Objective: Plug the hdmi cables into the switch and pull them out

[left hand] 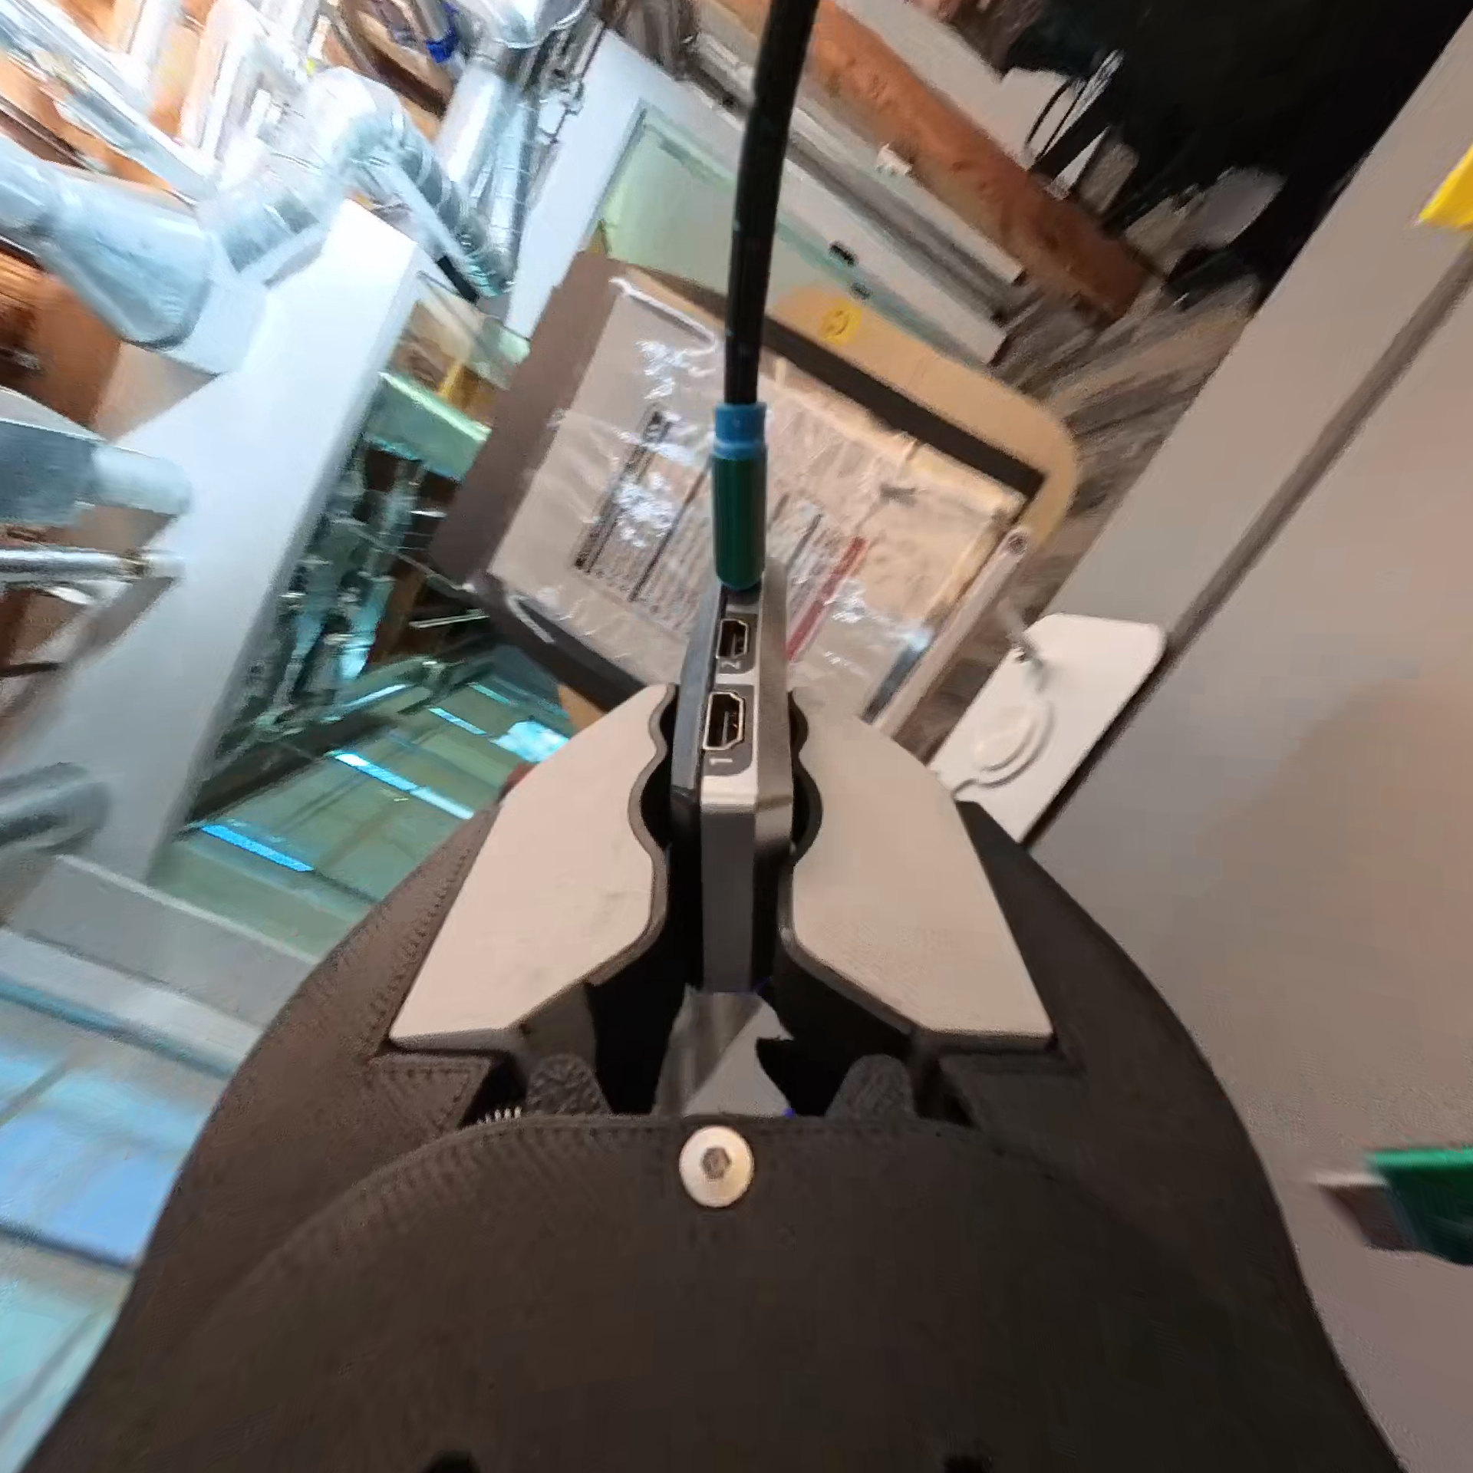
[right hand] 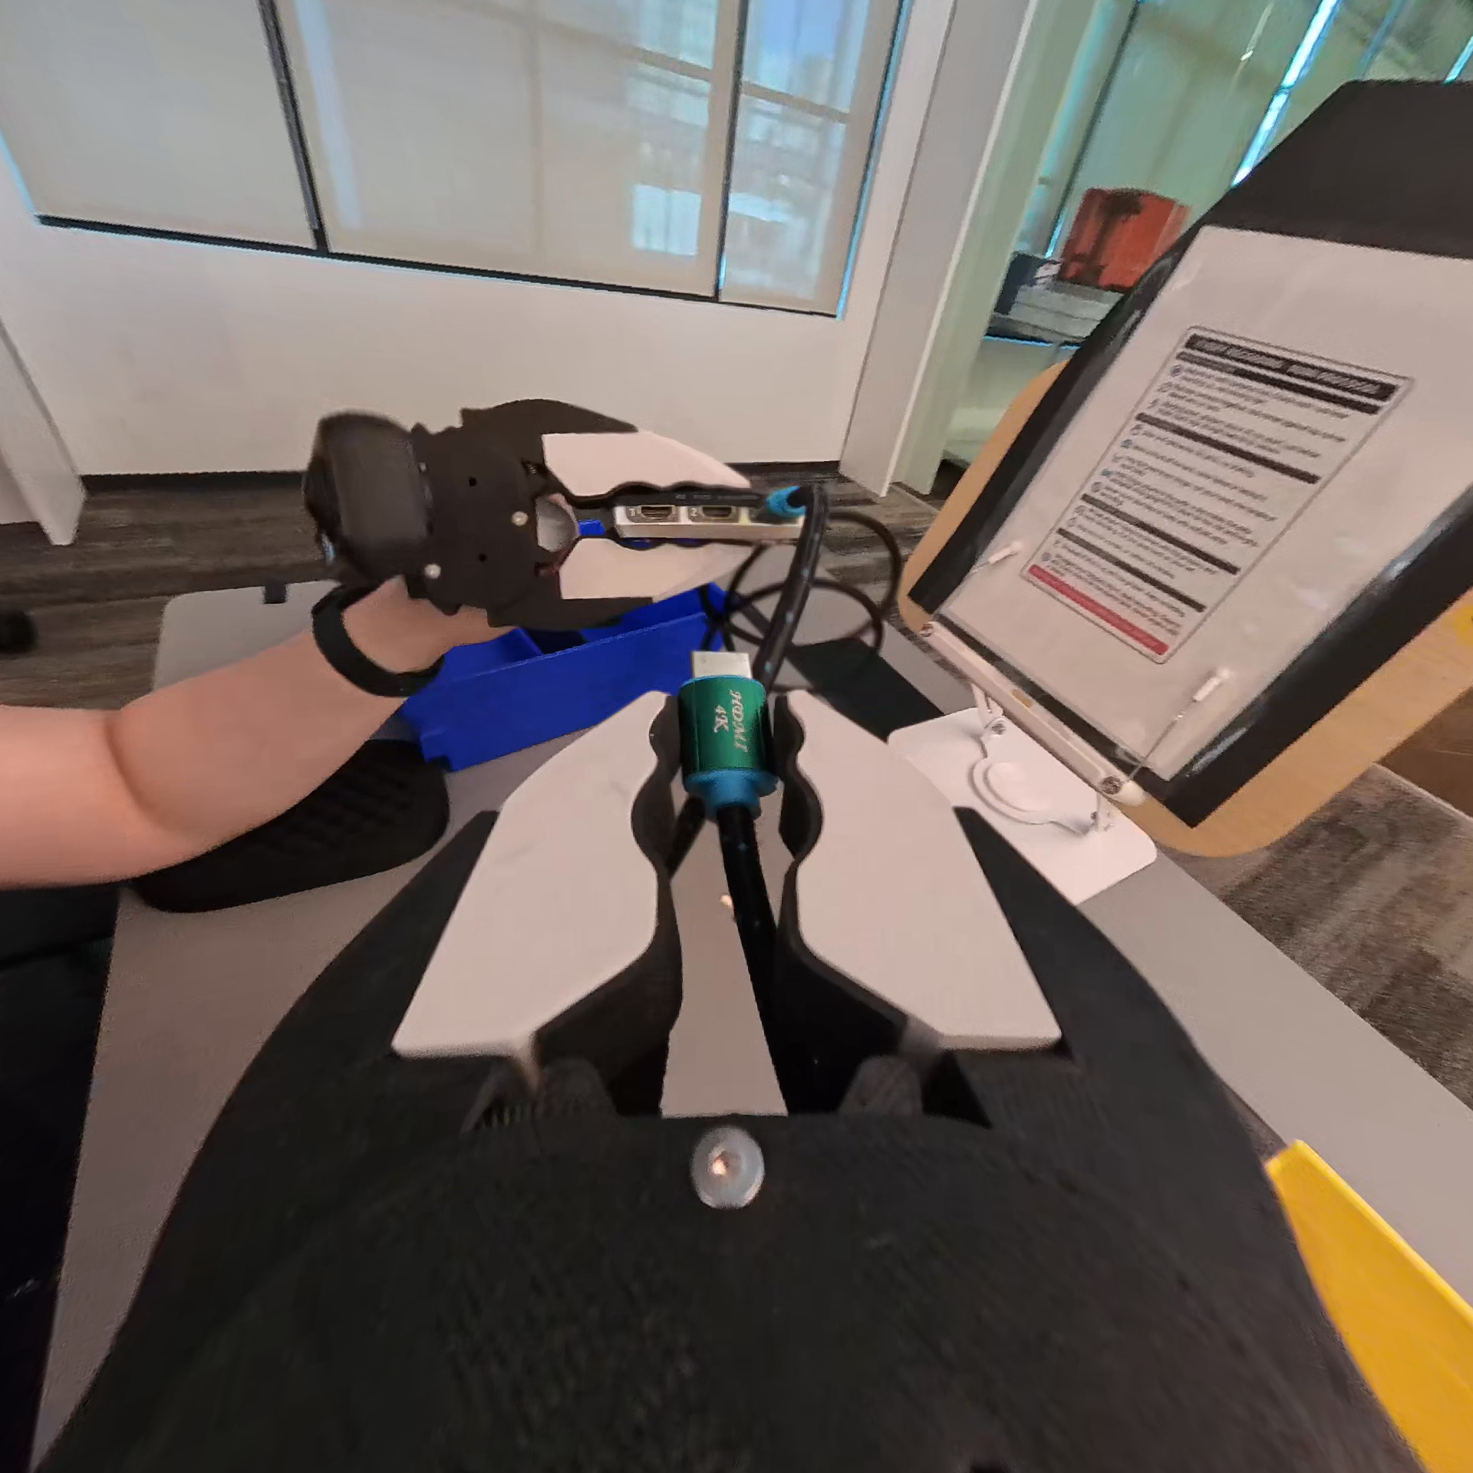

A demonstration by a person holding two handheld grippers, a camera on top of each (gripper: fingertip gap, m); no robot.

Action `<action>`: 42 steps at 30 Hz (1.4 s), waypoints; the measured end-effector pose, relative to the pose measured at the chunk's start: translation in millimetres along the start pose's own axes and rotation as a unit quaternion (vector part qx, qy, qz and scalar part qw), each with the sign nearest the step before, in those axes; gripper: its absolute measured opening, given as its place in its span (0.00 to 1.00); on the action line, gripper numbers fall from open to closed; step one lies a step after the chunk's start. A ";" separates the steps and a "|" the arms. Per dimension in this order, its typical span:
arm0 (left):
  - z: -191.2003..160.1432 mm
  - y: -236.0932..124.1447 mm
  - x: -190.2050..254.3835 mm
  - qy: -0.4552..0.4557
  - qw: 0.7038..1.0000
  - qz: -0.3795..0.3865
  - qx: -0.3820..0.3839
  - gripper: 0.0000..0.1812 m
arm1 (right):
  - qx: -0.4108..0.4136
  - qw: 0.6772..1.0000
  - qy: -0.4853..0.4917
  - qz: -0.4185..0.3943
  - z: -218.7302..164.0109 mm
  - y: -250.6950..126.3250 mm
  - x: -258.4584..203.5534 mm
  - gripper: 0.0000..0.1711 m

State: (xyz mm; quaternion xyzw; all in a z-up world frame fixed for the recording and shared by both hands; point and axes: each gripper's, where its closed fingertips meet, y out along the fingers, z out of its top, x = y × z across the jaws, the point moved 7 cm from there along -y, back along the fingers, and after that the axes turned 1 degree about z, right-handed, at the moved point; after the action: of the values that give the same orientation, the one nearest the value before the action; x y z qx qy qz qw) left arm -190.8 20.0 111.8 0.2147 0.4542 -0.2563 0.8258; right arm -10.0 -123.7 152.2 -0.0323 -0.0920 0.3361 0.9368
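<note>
Left hand-held gripper [left hand: 729,765] clamped on slim grey metal HDMI switch [left hand: 729,717], held above grey bench [right hand: 1196,996] — one green-blue plug [left hand: 737,510] seated at far end. Right hand-held gripper [right hand: 724,717] clamped on free green metal HDMI plug [right hand: 724,729] — near switch, apart.

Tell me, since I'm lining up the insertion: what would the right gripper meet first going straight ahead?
Probably the looped black cable hanging from the switch. The switch sits higher and left in the left gripper; depth is unclear.
</note>
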 end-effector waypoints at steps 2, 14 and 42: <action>2.2 0.7 3.6 -0.026 0.999 -0.026 0.008 0.12 | 0.002 1.000 -0.002 0.006 3.1 -5.8 -2.1 0.13; -6.8 -1.7 -14.1 -0.044 0.999 -0.023 -0.004 0.12 | -0.056 0.991 0.105 -0.052 -39.8 -124.8 69.4 0.14; 14.0 -1.0 13.2 -0.016 0.997 -0.071 0.007 0.12 | -0.254 0.885 0.350 0.175 -206.3 -116.1 101.6 0.16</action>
State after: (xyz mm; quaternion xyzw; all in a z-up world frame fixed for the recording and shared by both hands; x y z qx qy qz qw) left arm -176.4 8.0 107.3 0.1840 0.4532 -0.3209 0.8110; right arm 179.3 -148.5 -20.7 -0.3997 0.1666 0.4265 0.7941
